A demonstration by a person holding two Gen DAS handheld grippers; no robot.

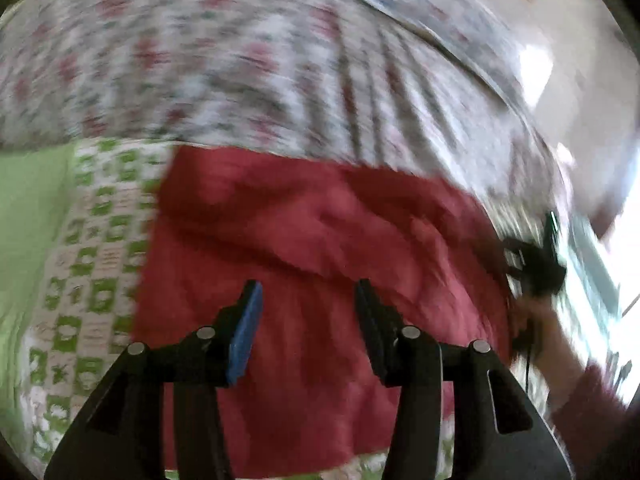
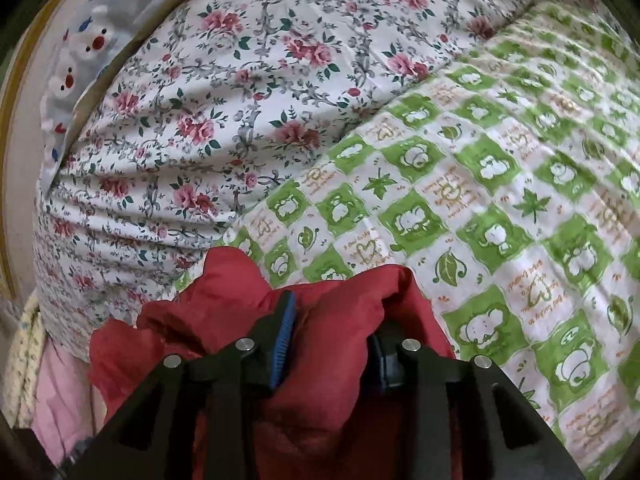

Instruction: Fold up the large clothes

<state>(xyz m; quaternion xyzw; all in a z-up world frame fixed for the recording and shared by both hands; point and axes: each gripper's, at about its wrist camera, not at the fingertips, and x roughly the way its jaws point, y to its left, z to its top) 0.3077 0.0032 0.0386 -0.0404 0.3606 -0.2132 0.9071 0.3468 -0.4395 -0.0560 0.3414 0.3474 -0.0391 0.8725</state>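
Note:
A large red garment lies spread on the bed; the left wrist view is motion-blurred. My left gripper is open and empty, hovering over the garment's near part. In the right wrist view a bunched part of the red garment sits between the jaws of my right gripper and covers the right finger. The jaws stand apart with cloth piled between them; I cannot tell whether they pinch it. The right gripper also shows in the left wrist view at the garment's right edge, held by a hand.
A green-and-white patterned bedsheet covers the bed. A floral quilt is heaped behind the garment. A pale blue cloth with white bears lies at the far left, pink fabric at the lower left.

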